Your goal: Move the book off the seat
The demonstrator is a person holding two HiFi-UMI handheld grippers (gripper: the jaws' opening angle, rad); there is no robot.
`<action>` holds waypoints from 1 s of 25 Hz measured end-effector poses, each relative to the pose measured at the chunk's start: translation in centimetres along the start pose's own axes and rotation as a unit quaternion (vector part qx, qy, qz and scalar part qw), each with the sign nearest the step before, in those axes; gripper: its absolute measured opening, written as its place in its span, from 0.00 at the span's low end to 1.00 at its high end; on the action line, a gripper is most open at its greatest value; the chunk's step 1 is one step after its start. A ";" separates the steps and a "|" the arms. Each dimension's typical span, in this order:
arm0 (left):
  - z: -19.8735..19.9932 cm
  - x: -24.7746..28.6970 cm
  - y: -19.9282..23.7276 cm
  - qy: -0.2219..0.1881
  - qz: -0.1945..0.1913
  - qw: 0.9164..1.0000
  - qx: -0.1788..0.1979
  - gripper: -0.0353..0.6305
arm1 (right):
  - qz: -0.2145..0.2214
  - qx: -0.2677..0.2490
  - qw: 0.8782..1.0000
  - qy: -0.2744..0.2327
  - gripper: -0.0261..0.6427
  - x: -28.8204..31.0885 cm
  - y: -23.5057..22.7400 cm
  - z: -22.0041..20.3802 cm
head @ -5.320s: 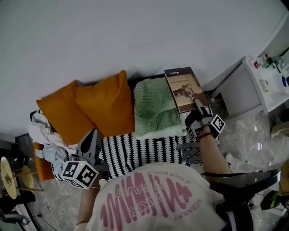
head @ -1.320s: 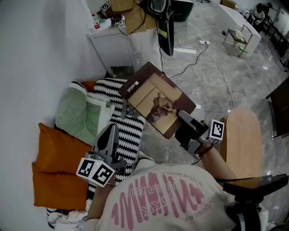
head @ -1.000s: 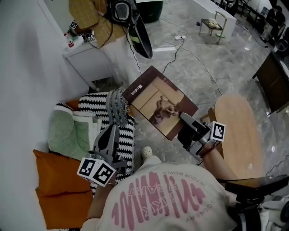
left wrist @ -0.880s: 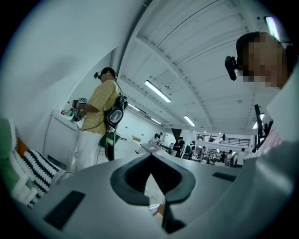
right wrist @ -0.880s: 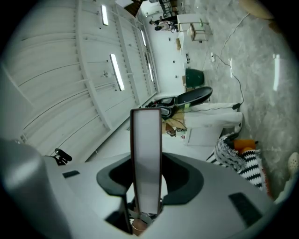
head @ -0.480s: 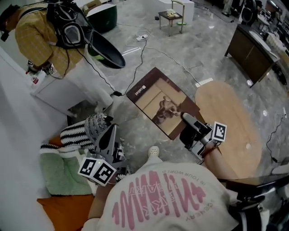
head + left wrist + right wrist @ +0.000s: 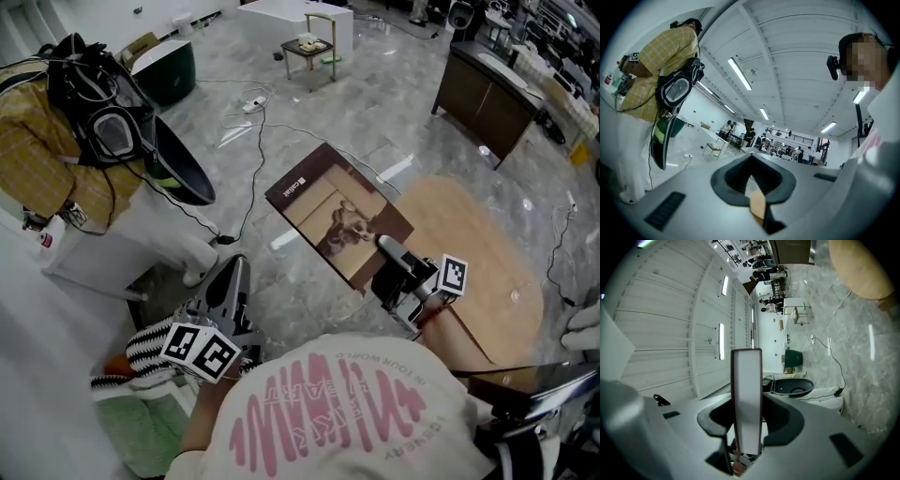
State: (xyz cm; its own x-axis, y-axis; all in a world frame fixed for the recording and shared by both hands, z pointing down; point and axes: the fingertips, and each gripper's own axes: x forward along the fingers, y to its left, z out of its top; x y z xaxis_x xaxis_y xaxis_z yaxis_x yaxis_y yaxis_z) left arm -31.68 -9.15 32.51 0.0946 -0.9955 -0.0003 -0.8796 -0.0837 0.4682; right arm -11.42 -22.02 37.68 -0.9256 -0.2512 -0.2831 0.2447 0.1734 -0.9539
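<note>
The brown book [image 7: 337, 217], with a picture on its cover, hangs in the air over the marble floor, away from the seat. My right gripper [image 7: 386, 248] is shut on its near corner. In the right gripper view the book [image 7: 746, 380] stands edge-on between the jaws of that gripper [image 7: 747, 420], its pale page block facing the camera. My left gripper [image 7: 232, 272] is held level at the lower left with nothing in it. In the left gripper view the left gripper [image 7: 751, 185] has its jaws together, with only the room beyond.
A round wooden table [image 7: 478, 272] stands to the right of the book. A person in a yellow shirt [image 7: 47, 159] stands at the left. Cables [image 7: 272, 141] run across the floor. The striped throw [image 7: 141, 349] and green blanket [image 7: 141, 431] show at the lower left.
The view has swung away from the sofa toward the open room. Both grippers moved along with it, the book still held in the right one. The sofa's cushions have left the view.
</note>
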 end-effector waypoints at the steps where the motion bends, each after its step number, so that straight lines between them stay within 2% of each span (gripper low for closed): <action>1: 0.2 0.8 0.3 0.004 -0.008 1.000 0.002 0.07 | 0.000 -0.003 1.000 -0.009 0.28 0.2 -0.1 0.5; 10: -0.9 7.5 1.8 0.041 -0.067 0.997 -0.008 0.07 | -0.012 -0.013 0.996 -0.093 0.28 -1.0 -1.6 3.6; 17: -3.6 10.8 -0.8 0.082 -0.113 0.990 -0.023 0.06 | -0.042 -0.024 0.987 -0.150 0.28 -5.5 -1.9 5.4; 21: -5.7 12.4 -1.5 0.108 -0.135 0.984 -0.029 0.07 | -0.043 -0.030 0.982 -0.181 0.28 -7.8 -1.9 6.0; 25: -8.5 14.1 -1.2 0.111 -0.159 0.980 -0.041 0.06 | -0.044 -0.038 0.975 -0.214 0.28 -9.7 -3.4 6.1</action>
State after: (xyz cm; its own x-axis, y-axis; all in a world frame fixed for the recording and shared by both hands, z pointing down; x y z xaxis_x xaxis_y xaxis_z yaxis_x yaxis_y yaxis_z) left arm -25.29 -22.74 39.43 0.4641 -0.8853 0.0297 -0.7495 -0.3746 0.5458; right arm -1.52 -25.97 43.06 -0.7335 -0.6394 -0.2305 0.1321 0.1985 -0.9712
